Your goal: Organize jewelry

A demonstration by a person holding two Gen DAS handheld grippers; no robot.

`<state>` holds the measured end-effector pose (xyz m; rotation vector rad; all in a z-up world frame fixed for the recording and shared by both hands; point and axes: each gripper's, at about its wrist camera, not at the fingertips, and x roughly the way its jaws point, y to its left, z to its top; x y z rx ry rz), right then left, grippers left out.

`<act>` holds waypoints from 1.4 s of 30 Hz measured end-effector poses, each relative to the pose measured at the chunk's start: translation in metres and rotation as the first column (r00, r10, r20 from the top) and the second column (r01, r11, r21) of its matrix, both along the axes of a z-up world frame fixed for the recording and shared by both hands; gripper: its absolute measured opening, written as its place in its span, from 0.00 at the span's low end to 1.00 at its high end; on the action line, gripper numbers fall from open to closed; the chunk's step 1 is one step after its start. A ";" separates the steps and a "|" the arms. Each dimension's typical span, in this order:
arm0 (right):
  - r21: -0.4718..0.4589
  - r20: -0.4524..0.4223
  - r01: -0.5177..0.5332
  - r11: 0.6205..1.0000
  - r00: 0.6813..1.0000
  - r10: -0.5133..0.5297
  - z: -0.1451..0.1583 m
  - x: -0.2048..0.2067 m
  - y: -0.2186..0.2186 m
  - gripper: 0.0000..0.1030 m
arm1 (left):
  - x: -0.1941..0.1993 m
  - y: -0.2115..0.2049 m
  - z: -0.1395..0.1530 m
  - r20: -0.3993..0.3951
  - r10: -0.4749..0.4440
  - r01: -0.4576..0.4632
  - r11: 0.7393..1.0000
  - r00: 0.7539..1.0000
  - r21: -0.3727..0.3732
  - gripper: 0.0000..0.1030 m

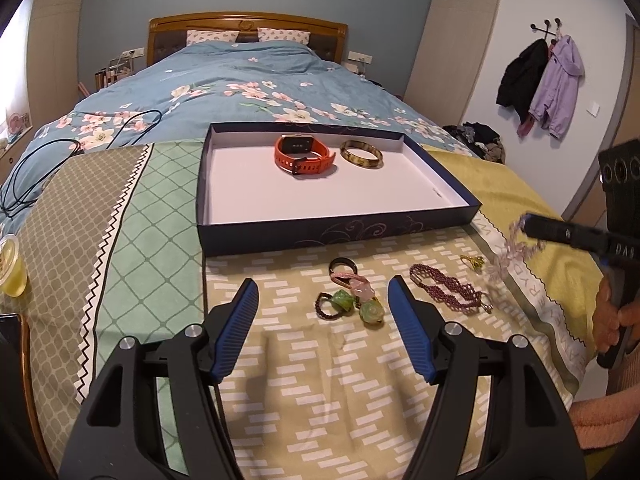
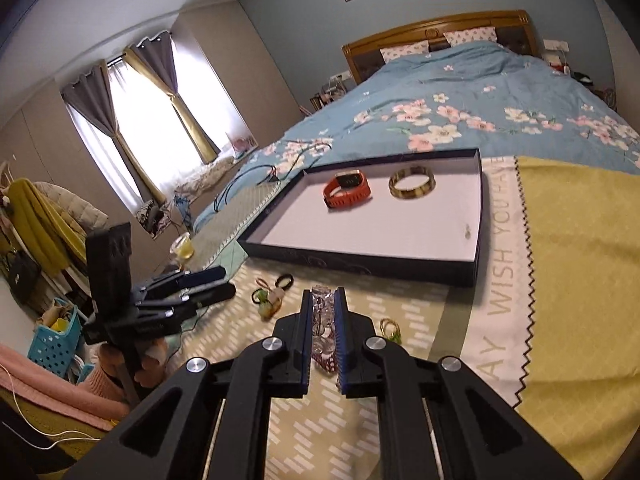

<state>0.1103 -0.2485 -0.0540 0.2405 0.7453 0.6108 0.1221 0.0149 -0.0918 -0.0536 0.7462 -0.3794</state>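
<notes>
Left gripper (image 1: pixel 322 296): fingers spread wide apart, nothing between them, low centre of the left wrist view above the patterned cloth (image 1: pixel 312 380). In the gap ahead of it lies a cluster of hair ties with green rose charms (image 1: pixel 352 306), resting on the cloth.

Right gripper (image 2: pixel 324 312): fingers drawn close and clamped on a clear-bead bracelet (image 2: pixel 322 320), which shows between the blue pads at lower centre of the right wrist view. In the left wrist view the same bracelet appears blurred at right of frame, hanging from the gripper tips clear of the cloth.

Dark-sided box tray (image 1: pixel 280 236), white inside, sits on the bed at centre of frame, beyond the loose items. Inside it, toward the far side: an orange smartwatch (image 1: pixel 304 155) and, just beside it to the right, a tortoiseshell bangle (image 1: pixel 361 154). The two do not touch.

Remaining on the cloth, near edge of the tray: a dark red beaded bracelet (image 1: pixel 448 290) right of the hair ties, and a small gold-and-green piece (image 1: pixel 472 261) farther right.

Surroundings: black cable (image 1: pixel 48 160) lying on the floral duvet, upper left; a cup of yellow liquid (image 1: pixel 10 268) at the left edge; jackets (image 1: pixel 540 80) hung on wall hooks, upper right
</notes>
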 end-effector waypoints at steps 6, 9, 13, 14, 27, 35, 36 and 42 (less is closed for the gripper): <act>-0.008 -0.007 0.002 1.000 1.000 -0.002 -0.004 0.003 0.003 0.08 | -0.011 -0.015 -0.002 -0.005 -0.095 0.095 0.995 0.995 0.031 0.61; -0.021 -0.001 0.005 1.000 1.000 -0.005 -0.004 0.003 0.005 0.08 | -0.013 -0.025 -0.005 -0.020 -0.150 0.151 0.987 0.989 0.057 0.55; -0.022 0.002 0.005 1.000 1.000 -0.005 -0.004 0.004 0.007 0.08 | -0.006 -0.035 -0.009 -0.048 -0.167 0.170 0.983 0.985 0.068 0.47; -0.019 0.002 0.004 1.000 1.000 -0.004 -0.004 0.004 0.007 0.08 | -0.003 -0.035 -0.009 -0.046 -0.158 0.161 0.984 0.986 0.075 0.45; -0.007 -0.004 -0.012 1.000 1.000 0.012 -0.011 0.007 0.013 0.08 | 0.037 -0.034 -0.021 -0.123 -0.155 0.166 0.983 0.980 0.084 0.33; -0.013 0.004 -0.018 1.000 1.000 0.018 -0.008 0.010 0.016 0.08 | 0.038 -0.033 -0.020 -0.113 -0.151 0.159 0.986 0.982 0.060 0.20; -0.014 0.008 -0.019 1.000 1.000 0.019 -0.007 0.011 0.016 0.08 | 0.037 -0.033 -0.018 -0.104 -0.151 0.157 0.986 0.983 0.056 0.20; -0.017 0.039 -0.019 1.000 0.999 0.020 0.006 0.015 0.017 0.08 | 0.031 -0.029 -0.004 -0.063 -0.151 0.154 0.987 0.987 0.051 0.20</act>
